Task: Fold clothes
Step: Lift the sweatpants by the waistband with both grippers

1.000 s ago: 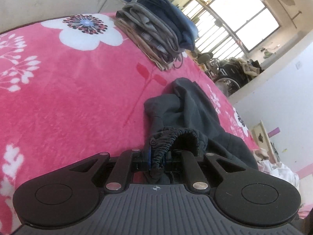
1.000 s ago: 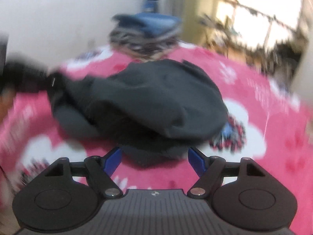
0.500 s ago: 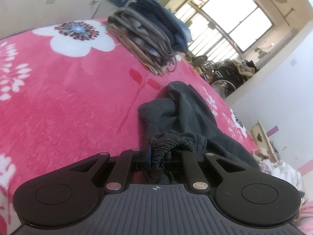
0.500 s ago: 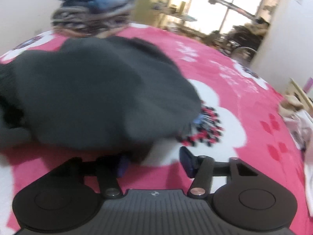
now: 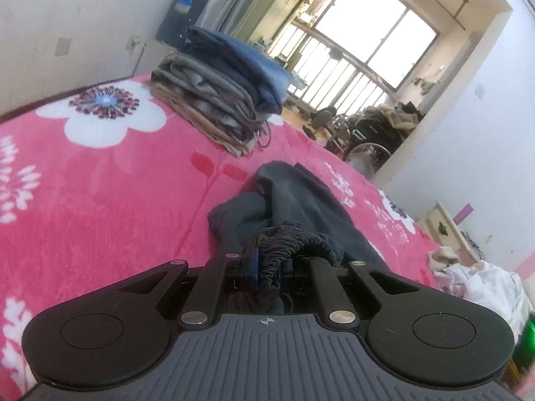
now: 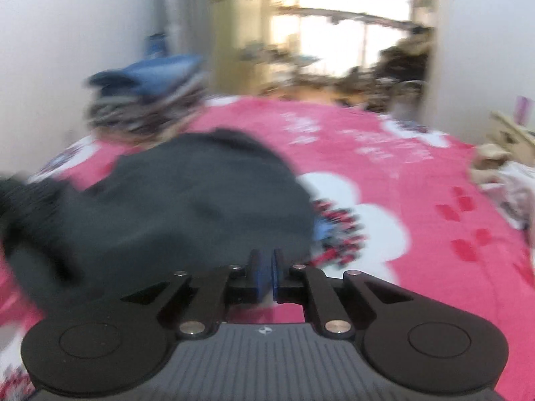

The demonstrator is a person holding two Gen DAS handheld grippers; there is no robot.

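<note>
My left hand-held gripper (image 5: 267,267) is clamped on the gathered, elasticated waistband (image 5: 291,240) of the dark grey trousers (image 5: 301,200); the ruched band bunches between the blue-edged pads and curls over them. The rest of the garment is soft, matte fleece, trailing away from the jaws in a rumpled ridge across the bed (image 5: 100,200), which is covered by a plush pink blanket printed with white flowers.

Through the right wrist camera everything is smeared by motion. My right hand-held gripper (image 6: 266,274) has just been closing, and its blue pads now stand almost together with only a thin slit between them. I cannot tell whether any cloth is pinched there: the rounded dark hump of the trousers (image 6: 187,207) reaches right up to the fingertips, but the gap looks bare.

At the far side of the bed sits a stack of folded clothes (image 5: 220,90), flat slabs of beige, grey check and navy with a blue piece on top. A crumpled white heap (image 5: 481,280) lies at the bed's right edge.
</note>
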